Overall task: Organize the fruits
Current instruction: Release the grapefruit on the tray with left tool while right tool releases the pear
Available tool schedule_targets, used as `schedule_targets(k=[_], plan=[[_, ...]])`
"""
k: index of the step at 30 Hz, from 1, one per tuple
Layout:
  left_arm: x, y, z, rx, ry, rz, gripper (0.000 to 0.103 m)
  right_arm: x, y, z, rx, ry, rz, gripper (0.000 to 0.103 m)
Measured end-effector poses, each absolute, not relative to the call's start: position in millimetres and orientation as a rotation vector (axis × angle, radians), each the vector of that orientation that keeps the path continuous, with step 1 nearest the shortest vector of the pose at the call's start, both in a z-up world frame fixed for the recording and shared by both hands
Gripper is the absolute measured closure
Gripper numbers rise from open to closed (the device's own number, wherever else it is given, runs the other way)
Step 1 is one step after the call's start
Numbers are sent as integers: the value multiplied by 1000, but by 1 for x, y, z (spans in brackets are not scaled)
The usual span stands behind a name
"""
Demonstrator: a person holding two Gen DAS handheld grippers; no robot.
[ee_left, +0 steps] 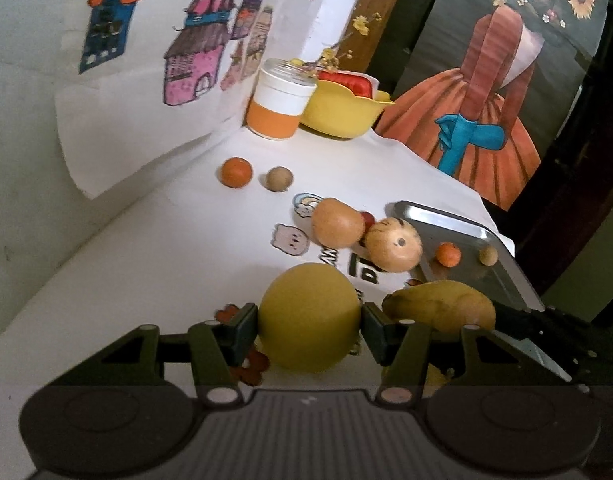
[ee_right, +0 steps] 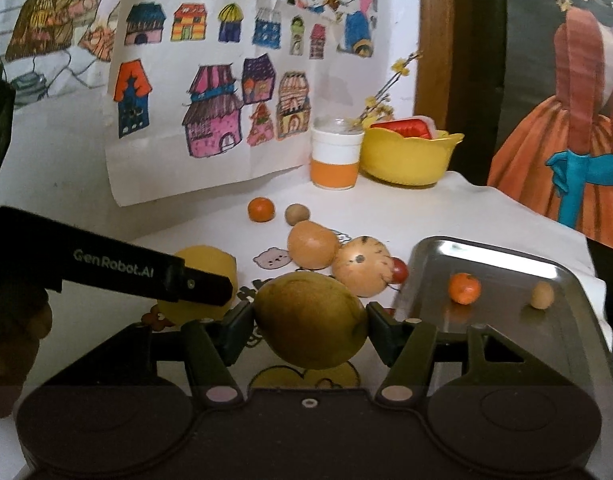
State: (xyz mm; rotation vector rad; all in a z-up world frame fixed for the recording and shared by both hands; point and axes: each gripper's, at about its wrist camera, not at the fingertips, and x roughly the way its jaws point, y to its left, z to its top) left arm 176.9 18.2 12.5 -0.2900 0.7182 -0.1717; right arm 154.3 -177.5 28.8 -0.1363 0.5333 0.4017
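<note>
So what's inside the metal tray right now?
The metal tray holds a small orange fruit and a small tan ball, apart. Its near edge is hidden behind the right gripper.

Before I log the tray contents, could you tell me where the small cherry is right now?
In the right wrist view the cherry sits on the table, tucked between the striped fruit and the tray's left edge, not inside it.

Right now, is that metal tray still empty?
No, the metal tray already holds a small orange fruit and a small tan ball.
</note>
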Motion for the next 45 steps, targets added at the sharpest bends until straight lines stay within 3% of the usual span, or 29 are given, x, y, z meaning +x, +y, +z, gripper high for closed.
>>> schedule_targets(k=[18, 24, 29, 36, 45], plan=[[193, -60, 31, -245, 690, -295, 43, 151, -279, 50, -39, 452, 180, 47], [211, -90, 25, -227, 709, -329, 43, 166, -309, 35, -20, 499, 144, 55], [225, -113, 20, -198, 723, -355, 43, 174, -319, 30, 3, 493, 135, 69], [239, -132, 16, -169, 728, -370, 43, 185, -330, 27, 23, 494, 128, 67], [246, -139, 8, -130, 745, -351, 42, 187, -333, 24, 35, 485, 112, 51]])
